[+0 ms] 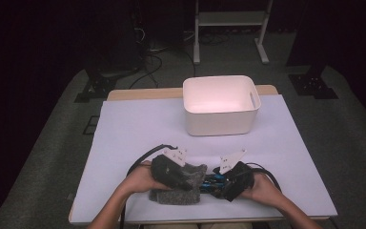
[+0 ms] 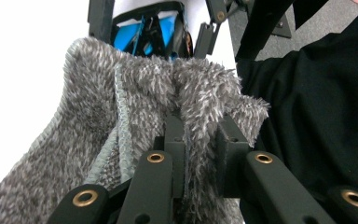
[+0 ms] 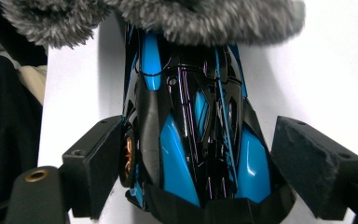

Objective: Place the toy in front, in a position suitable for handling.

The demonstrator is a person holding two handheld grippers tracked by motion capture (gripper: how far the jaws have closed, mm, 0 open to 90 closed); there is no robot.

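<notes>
White sheet (image 1: 138,129) — fuzzy grey cloth (image 2: 135,107), glossy toy car (image 3: 191,135).

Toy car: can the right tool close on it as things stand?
Probably yes. The blue and black toy car lies between the right tool's open jaws, both pads apart from its sides. The grey fuzzy cloth, pinched by the left tool, covers only its far end.

Fuzzy grey cloth (image 2: 135,107) with long soft pile and a stitched hem, pinched in matt black plastic jaws with brass-coloured rivets. Glossy black and blue plastic toy car (image 3: 191,140), smooth and reflecting light, beside rough matt black pads (image 3: 307,163). Smooth white plastic bin (image 1: 220,105) on matt pale paper-like sheet (image 1: 124,133) over a wooden table (image 1: 138,93).
</notes>
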